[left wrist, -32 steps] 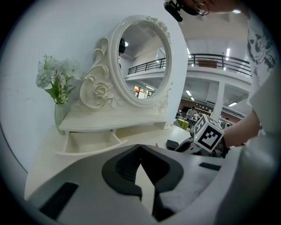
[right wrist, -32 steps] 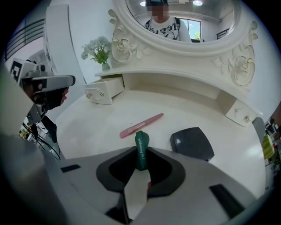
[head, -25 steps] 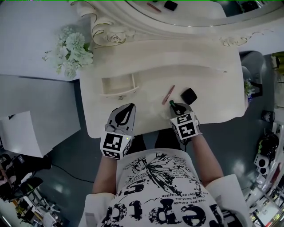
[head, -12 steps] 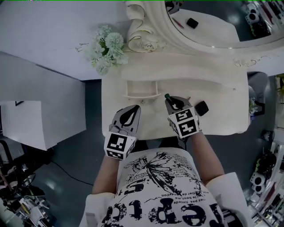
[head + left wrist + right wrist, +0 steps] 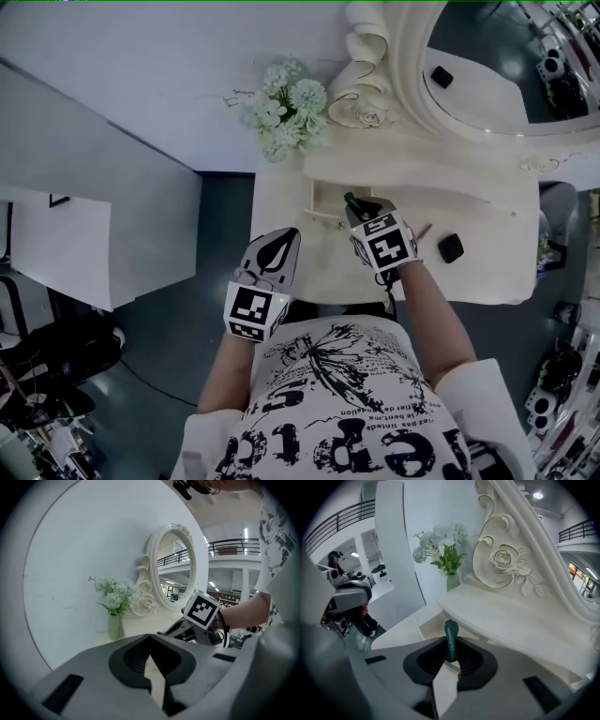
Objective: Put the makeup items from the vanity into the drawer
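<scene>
1. The right gripper has its fingers clamped nearly together on a green tube. The tube stands upright between them, with its flat crimped end sticking out past the tips.
2. In the head view, the end of the tube sits over the open drawer at the left part of the counter. In the right gripper view, the drawer is just beyond and below the tube. The tube is held up in the air and isn't lying in the drawer.
3. The left gripper is empty. Its fingers meet at the tips with nothing between them. It hangs by the front left corner of the counter, a bit apart from the right one.
4. Two more things are out on the counter, both to the right of the right gripper. One is a pinkish pencil lying at a slant just beside the gripper's marker cube. The other is a small black compact a little further right.
5. At the back there's a vase of white flowers in the left corner. It sits beside the carved rose frame of the oval mirror.
</scene>
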Demonstrator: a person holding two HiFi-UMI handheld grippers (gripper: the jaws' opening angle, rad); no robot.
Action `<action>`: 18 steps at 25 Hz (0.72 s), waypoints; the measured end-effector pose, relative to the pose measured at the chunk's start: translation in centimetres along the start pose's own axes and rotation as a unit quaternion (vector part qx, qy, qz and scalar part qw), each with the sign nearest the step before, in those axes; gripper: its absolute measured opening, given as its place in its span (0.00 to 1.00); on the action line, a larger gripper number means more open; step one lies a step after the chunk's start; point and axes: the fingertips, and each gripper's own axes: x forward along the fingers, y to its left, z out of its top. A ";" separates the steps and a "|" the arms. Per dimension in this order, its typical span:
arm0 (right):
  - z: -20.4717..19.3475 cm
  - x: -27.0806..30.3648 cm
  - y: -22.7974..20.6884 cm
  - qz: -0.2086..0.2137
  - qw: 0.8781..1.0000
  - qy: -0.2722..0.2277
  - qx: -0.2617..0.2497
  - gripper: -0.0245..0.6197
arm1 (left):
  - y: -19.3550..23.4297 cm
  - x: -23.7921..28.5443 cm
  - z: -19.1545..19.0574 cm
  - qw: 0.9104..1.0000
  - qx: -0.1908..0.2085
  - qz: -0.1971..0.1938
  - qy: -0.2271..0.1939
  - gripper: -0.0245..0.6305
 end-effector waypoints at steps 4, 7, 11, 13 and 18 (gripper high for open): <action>0.2 1.0 0.4 -0.002 0.999 0.011 0.036 0.26 | 1.4 -0.5 0.0 1.000 -0.003 -0.003 0.000 0.07; 0.4 1.4 0.5 -0.003 0.998 0.006 0.067 0.39 | 1.5 -0.3 0.3 1.000 -0.001 -0.018 -0.003 0.07; 0.7 1.0 0.0 -0.019 0.996 -0.013 0.087 0.46 | 0.9 0.1 0.9 0.999 0.014 -0.040 -0.004 0.07; 0.7 0.4 -0.2 -0.020 0.995 -0.025 0.095 0.46 | 0.6 0.2 1.2 0.999 0.019 -0.044 -0.006 0.07; 0.4 -2.1 -1.4 -0.023 0.993 -0.053 0.101 0.46 | -0.8 1.3 2.0 0.999 0.017 -0.043 -0.011 0.07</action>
